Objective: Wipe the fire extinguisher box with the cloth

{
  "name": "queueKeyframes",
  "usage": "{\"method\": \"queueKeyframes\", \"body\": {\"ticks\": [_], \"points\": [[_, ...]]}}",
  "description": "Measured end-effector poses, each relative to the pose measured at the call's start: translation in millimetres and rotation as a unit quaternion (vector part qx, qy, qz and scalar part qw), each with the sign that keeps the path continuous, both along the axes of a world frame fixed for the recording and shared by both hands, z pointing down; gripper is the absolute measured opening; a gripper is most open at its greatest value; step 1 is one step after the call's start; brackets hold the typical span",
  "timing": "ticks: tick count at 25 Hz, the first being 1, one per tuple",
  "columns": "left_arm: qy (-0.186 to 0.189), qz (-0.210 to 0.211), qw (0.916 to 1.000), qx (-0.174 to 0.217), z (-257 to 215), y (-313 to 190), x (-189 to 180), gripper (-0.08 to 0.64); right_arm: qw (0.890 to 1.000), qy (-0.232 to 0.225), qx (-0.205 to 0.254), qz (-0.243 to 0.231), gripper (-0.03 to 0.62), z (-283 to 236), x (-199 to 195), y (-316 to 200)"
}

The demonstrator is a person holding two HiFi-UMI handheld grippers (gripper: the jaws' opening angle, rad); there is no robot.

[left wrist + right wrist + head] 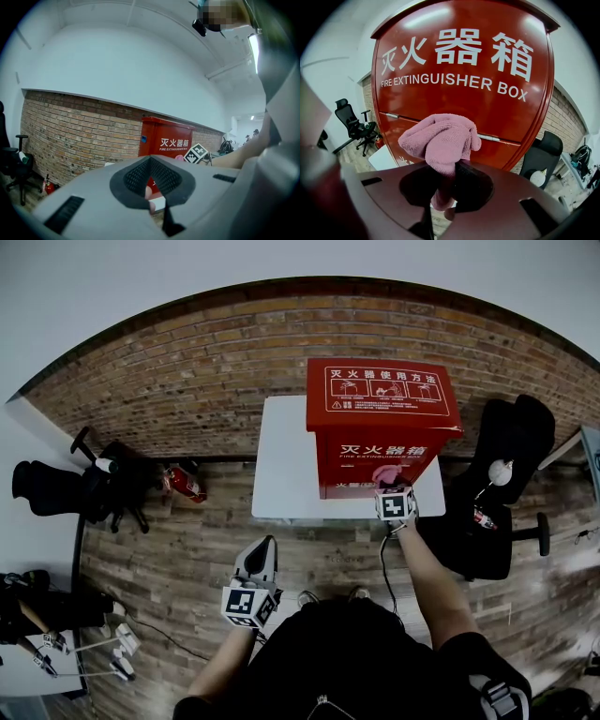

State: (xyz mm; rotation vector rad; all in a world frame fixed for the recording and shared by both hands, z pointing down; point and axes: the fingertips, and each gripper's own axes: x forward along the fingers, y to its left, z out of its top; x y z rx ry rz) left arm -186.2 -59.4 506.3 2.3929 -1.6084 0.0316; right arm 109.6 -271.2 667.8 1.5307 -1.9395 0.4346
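The right gripper [444,187], jaws clamped on a bunched pink cloth [440,138], holds it at the near face of the red fire extinguisher box [464,70]. Whether the cloth touches the box is unclear. Wiping seems to be just starting, and the next move calls for pressing the cloth on and sweeping it across. The left gripper [255,582] hangs nearer, jaws together and empty. Only the head view shows the white table [281,465] under the box.

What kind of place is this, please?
Probably an office or workroom: brick wall, wooden floor, black office chair, and a red fire extinguisher box on a white table.
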Motion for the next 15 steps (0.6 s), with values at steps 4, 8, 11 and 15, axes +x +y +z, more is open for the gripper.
{"method": "queueKeyframes", "body": {"ticks": [4, 8, 11, 15], "points": [[-0.005, -0.005, 1.0000, -0.002, 0.2, 3.6, -6.7, 0.023, 1.000, 0.003, -0.003, -0.005, 0.075, 0.9, -3.8, -0.1], [-0.006, -0.008, 0.9999, -0.005, 0.4, 6.5, -11.1, 0.023, 1.000, 0.004, -0.005, -0.006, 0.075, 2.7, -7.9, 0.9], [-0.007, -0.009, 0.9999, -0.005, -0.5, 8.3, -13.5, 0.023, 1.000, 0.000, -0.003, -0.006, 0.075, -0.2, -15.6, 1.6], [-0.007, -0.011, 0.9999, -0.004, -0.9, 11.1, -15.9, 0.022, 1.000, -0.003, 0.001, -0.017, 0.075, -4.3, -28.2, 1.2]]}}
